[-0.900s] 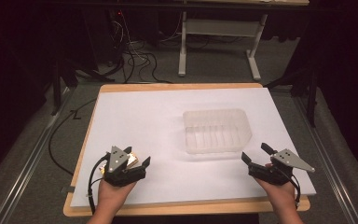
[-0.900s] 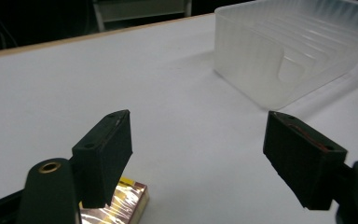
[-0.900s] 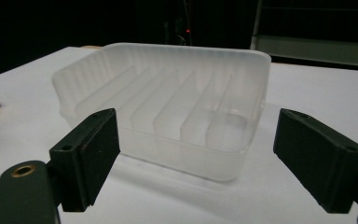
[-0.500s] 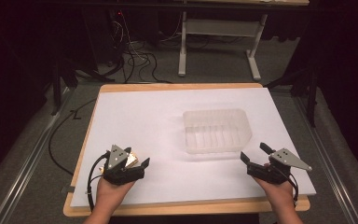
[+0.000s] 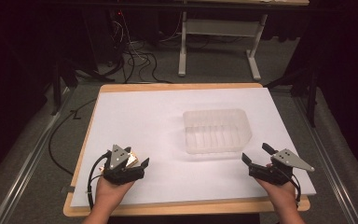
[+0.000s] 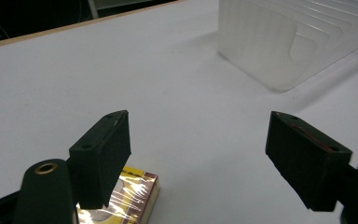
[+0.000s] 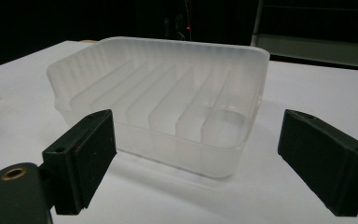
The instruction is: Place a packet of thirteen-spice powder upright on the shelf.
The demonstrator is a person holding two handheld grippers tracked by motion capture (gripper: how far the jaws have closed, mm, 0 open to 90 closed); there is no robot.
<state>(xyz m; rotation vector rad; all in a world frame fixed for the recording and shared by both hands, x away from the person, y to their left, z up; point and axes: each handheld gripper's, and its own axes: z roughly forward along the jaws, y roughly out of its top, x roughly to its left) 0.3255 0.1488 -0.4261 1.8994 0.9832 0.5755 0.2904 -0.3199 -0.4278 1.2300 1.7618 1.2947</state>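
A big white sheet [image 5: 168, 126] covers the table [image 5: 186, 87], and a thin strip of wood shows around its edges. The room around the table is dark. The floor is grey, and black cables [image 5: 135, 60] lie on it at 11 o'clock. A white table leg frame [image 5: 219, 44] stands far back at 12 o'clock.

A clear plastic tray [image 5: 216, 130] with thin walls inside sits a little right of the middle of the sheet. A small yellow and red box [image 6: 126, 198] in shiny wrap lies near the front edge at 7 o'clock, well apart from the tray.

The left gripper [image 5: 130, 165] is just above the box, with its jaws wide apart and holding nothing. In the left gripper view one jaw hangs over the box. The right gripper [image 5: 260, 157] is at 5 o'clock near the front edge, also wide and holding nothing. It points at the tray, which is near it.

The sheet is bare between the box and the tray, and at the back and left.
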